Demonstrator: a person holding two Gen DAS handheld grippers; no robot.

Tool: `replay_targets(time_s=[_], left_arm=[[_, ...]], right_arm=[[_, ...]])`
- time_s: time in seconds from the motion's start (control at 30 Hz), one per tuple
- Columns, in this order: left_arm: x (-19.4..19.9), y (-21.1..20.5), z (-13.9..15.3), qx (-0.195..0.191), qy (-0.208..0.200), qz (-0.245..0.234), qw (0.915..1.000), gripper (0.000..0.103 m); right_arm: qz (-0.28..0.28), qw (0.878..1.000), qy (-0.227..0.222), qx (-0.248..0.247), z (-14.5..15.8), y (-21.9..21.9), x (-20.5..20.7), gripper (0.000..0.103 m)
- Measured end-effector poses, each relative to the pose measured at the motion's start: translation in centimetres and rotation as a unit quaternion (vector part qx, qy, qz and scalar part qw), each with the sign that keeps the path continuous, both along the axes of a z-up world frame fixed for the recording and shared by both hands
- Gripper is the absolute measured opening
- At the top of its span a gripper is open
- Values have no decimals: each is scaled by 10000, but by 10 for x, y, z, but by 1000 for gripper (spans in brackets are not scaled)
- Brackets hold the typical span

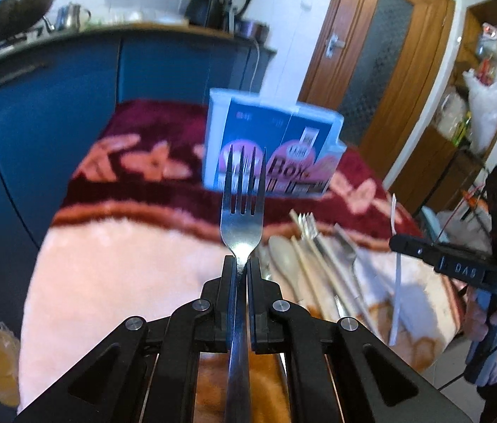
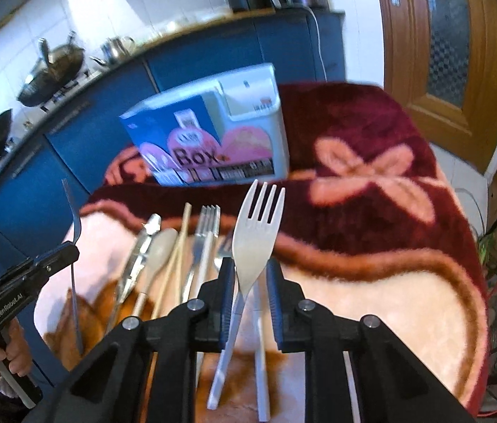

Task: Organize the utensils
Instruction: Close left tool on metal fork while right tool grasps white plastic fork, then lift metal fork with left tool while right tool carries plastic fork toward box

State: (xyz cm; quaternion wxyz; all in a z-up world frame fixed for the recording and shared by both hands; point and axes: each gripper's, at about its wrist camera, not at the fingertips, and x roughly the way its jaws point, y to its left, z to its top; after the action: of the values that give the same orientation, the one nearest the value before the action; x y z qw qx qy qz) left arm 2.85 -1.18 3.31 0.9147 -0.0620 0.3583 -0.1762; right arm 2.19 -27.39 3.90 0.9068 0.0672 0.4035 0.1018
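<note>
My left tongs (image 1: 242, 264) pinch the metal fork (image 1: 242, 208) at its neck, tines up and clear of the table (image 1: 107, 282). My right tongs (image 2: 250, 275) hold the white plastic fork (image 2: 257, 232) above the remaining utensils (image 2: 177, 253), both facing the box (image 2: 213, 130), probably their destination.

The left gripper (image 1: 243, 264) points forward and somewhat down, its jaws closed tight on the neck of a metal fork (image 1: 242, 208) whose tines stand beyond the jaw tips and whose handle runs back between them. The right gripper (image 2: 250, 275) points the same way, its jaws partly apart, with a white plastic fork (image 2: 253, 232) between them and leaning against the left one. A hand (image 2: 13, 356) grips the left gripper's handle.
</note>
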Motion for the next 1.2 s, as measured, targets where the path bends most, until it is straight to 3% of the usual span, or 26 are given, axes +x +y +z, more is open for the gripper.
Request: replay_targets(time_s=[0.3,0.37,0.4,0.6,0.7,0.9,1.2], left_arm=[[-22,4,30,-202,-857,101,9961,5],[-24,3,37,-206,-1020,111,9945,5],[-25,3,40,-208,-1085,109,9938,5],[-16,0,54,-273,-1272,111,9914,5],[-10,-1,56,-282,-1253,145,9916,5],[1,1,51,-371,-1150,180,9925,5],[15,5,51,-336,-1176,258,9922,5]], right_arm=[[-48,9933,-1102,-356,30,12,-27,18],[-65,9909,-1280,-411,36,13,-30,12],[-99,9894,-1368,-481,39,14,-30,6],[-2,9824,-1716,-737,48,24,-29,5],[33,9858,-1516,-718,42,23,-22,5],[-61,9970,-683,-366,17,5,6,6],[-422,9971,604,180,-22,-21,57,25]])
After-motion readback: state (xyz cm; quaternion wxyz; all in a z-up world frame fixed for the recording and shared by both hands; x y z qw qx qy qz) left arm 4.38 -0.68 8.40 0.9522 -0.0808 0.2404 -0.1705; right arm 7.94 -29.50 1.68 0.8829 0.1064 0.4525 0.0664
